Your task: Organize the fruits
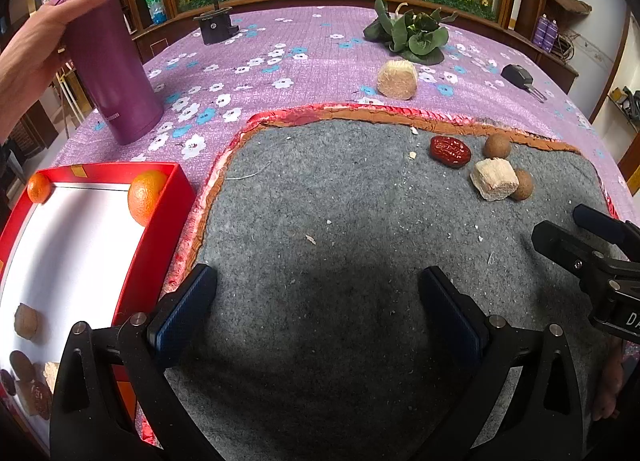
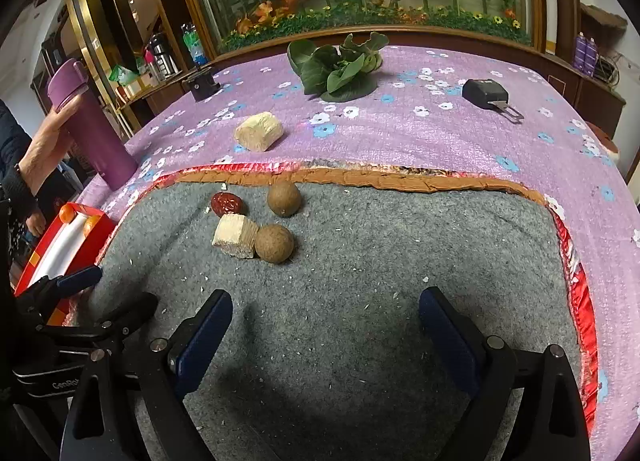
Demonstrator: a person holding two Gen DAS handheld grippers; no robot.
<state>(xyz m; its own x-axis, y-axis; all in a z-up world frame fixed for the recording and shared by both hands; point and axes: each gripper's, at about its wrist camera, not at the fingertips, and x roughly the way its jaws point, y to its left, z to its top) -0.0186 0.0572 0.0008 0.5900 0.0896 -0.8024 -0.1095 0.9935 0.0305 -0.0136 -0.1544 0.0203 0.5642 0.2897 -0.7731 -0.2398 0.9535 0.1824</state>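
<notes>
1. Presently, left wrist view: left gripper [image 1: 318,309], fingers spread wide, nothing between them, only bare grey mat [image 1: 320,221].
   - Beyond the left finger: red tray [image 1: 182,197], holding two oranges [image 1: 146,197] at its far wall, plus a walnut [image 1: 26,321] and small dark pieces at its near end. Judged: part of the sorting is done.
   - Ahead and toward the right finger: red date [image 1: 450,151], two brown round fruits [image 1: 497,147], a pale block [image 1: 494,179], clustered near the mat's far edge. Judged: these remain to be moved.
   - Far left: a bystander's hand [image 1: 32,49] on a purple flask [image 1: 108,61], off the mat.

2. Right wrist view: right gripper [image 2: 326,337], fingers likewise released, empty.
   - Ahead of the left finger: the date [image 2: 227,203], the block [image 2: 235,236] touching one brown fruit [image 2: 274,243]; the other [image 2: 284,199] stands apart, near the mat's orange border [image 2: 400,179].
   - Beyond the mat: second pale block [image 2: 259,131], leafy greens [image 2: 340,69], black device [image 2: 486,93].
   - Room: open mat ahead of and beside the right finger; the left gripper crowds the lower left toward the tray.
</notes>
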